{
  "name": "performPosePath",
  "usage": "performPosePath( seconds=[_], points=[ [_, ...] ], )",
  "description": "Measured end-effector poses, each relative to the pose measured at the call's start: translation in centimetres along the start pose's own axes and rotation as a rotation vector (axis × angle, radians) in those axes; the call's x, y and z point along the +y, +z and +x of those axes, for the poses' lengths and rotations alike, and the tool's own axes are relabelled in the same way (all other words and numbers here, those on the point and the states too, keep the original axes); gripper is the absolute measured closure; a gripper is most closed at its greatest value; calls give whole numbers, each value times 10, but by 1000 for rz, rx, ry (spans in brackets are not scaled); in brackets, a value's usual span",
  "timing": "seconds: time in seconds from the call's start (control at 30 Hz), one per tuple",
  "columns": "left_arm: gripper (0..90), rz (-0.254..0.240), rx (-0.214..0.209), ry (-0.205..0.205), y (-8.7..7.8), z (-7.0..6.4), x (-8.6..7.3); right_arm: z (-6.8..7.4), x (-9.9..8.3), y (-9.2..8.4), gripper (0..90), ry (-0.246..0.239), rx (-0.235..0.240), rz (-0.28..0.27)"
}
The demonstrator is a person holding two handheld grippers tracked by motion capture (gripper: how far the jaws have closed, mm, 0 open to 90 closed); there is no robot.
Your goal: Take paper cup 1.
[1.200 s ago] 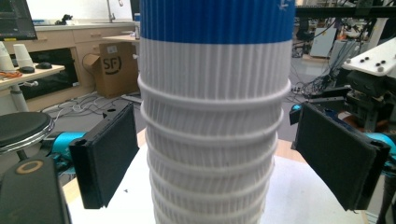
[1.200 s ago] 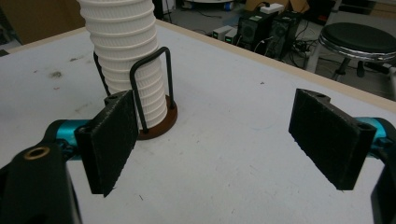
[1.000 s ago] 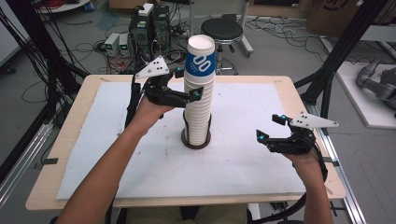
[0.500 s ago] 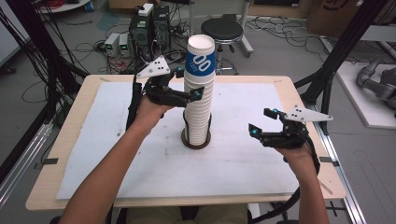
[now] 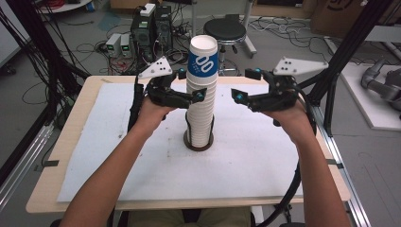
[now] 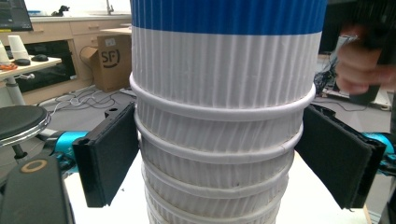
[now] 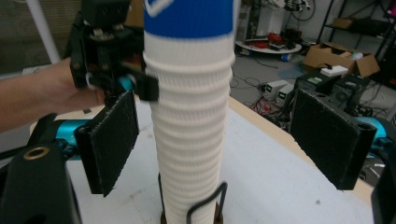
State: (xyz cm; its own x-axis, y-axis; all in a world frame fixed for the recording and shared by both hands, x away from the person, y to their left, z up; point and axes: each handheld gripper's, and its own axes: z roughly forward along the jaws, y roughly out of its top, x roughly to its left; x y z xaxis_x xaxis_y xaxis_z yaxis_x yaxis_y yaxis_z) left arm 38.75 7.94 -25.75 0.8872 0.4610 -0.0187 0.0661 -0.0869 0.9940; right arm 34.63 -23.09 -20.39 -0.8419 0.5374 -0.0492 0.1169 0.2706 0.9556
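Cups in a tall stack (image 5: 202, 94) stand in a holder at mid-table, between my left gripper's (image 5: 191, 85) just-narrowing jaws with pads about touching the sides, while my right gripper (image 5: 247, 85), gaping, hangs just beside it.

Cup stack (image 6: 219, 121) is cut off top and bottom in the left gripper view; pad contact with the cups isn't clear there. Right gripper view crops the stack's top, and the wire holder (image 7: 205, 205) at its base runs off the bottom edge. High view: left gripper (image 5: 191, 85) fingertips partly hidden behind the stack.
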Motion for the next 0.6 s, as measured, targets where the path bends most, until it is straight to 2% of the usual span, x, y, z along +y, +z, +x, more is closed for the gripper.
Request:
performPosePath(
  seconds=[0.03, 0.07, 0.1, 0.13, 0.17, 0.2, 0.3, 0.43, 0.6],
  points=[
    [147, 2, 1, 2, 0, 0, 0, 0, 0, 0, 161, 0, 0, 0],
    [147, 0, 0, -2, 0, 0, 0, 1, 16, 7, 161, -20, 15, 9],
    [147, 0, 0, -2, 0, 0, 0, 1, 16, 7, 161, -20, 15, 9],
    [147, 1, 1, -2, 0, 0, 0, 2, 27, 12, 161, -39, 20, 15],
    [148, 1, 1, -2, 0, 0, 0, 2, 27, 12, 161, -39, 20, 15],
    [148, 2, 0, -1, 0, 0, 0, 3, 39, 16, 161, -50, 30, 18],
    [148, 1, -1, -4, 0, 0, 0, 5, 54, 23, 161, -66, 32, 34],
    [148, 2, -1, -4, 0, 0, 0, 6, 65, 32, 161, -63, 39, 47],
    [148, 3, -2, -1, 0, 0, 0, 7, 69, 44, 161, -44, 51, 65]
  ],
)
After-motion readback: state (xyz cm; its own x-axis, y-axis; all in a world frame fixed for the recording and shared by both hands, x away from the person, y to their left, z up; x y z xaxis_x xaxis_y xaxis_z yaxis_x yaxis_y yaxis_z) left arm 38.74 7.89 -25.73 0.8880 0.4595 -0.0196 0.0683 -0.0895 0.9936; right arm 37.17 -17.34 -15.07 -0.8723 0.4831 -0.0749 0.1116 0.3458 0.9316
